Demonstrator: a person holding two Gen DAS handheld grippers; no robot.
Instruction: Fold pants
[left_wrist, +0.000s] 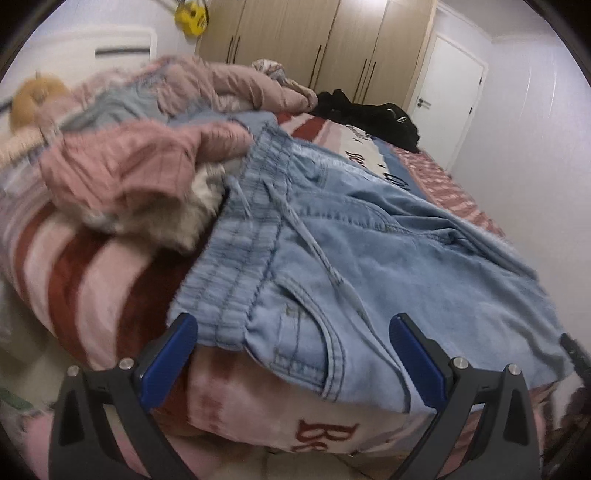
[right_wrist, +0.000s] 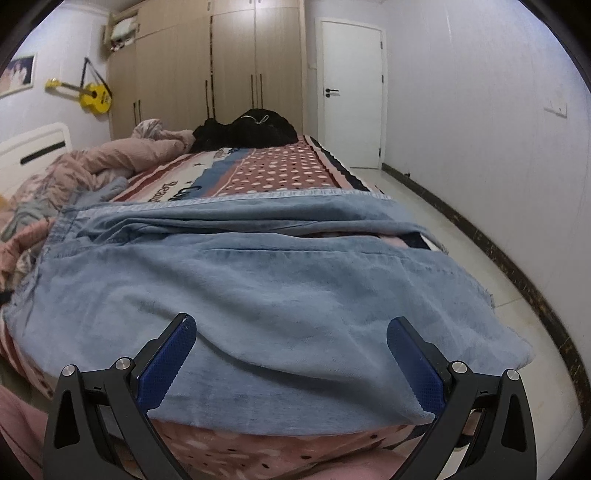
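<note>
Light blue denim pants (left_wrist: 369, 243) lie spread on the bed, elastic waistband and drawstring toward the left. My left gripper (left_wrist: 293, 332) is open at the near bed edge, its blue pads on either side of the waistband corner and front pocket, not closed on it. In the right wrist view the pant legs (right_wrist: 240, 288) lie flat across the bed, hems hanging near the front edge. My right gripper (right_wrist: 291, 332) is open, its fingers on either side of the leg fabric at the near edge.
A patterned red, pink and white blanket (right_wrist: 288, 170) covers the bed. A pile of pink bedding and clothes (left_wrist: 129, 173) lies left of the waistband. A black garment (right_wrist: 247, 129) sits at the far end. Wardrobe (right_wrist: 221, 66), door (right_wrist: 351, 92) and tiled floor (right_wrist: 461, 236) lie beyond.
</note>
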